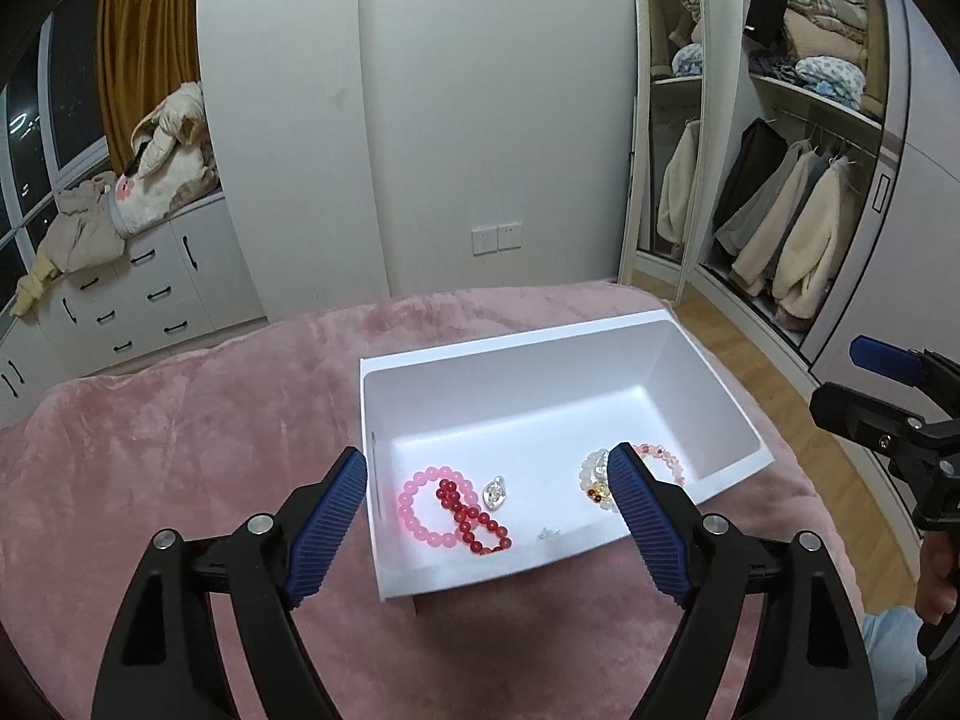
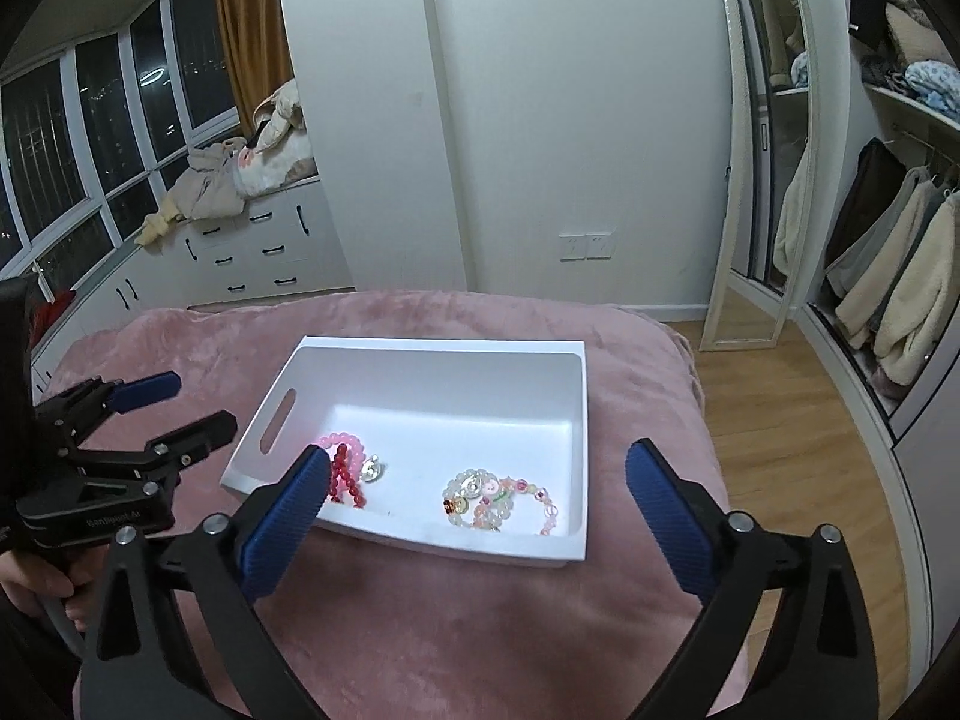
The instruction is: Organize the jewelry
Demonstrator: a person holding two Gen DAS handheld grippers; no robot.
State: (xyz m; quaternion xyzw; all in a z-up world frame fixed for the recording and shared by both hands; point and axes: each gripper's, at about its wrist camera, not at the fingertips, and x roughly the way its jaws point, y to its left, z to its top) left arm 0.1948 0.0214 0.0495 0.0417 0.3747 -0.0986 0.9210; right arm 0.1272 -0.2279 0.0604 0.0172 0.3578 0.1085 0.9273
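Left wrist: left gripper [image 1: 487, 468] wide, empty, above bin [image 1: 708, 396]; beads [image 1: 447, 507] inside | right wrist: right gripper [image 2: 477, 474] wide, empty | risk: soft blanket [image 2: 420, 600], bumped bin tips, strands tangle.

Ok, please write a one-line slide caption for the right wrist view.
Open right gripper above white plastic bin holding beaded bracelets on pink blanket.

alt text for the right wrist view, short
A white plastic bin on a pink plush blanket holds beaded bracelets: pink and red ones left, pale mixed ones right. The open right gripper hovers in front, empty.
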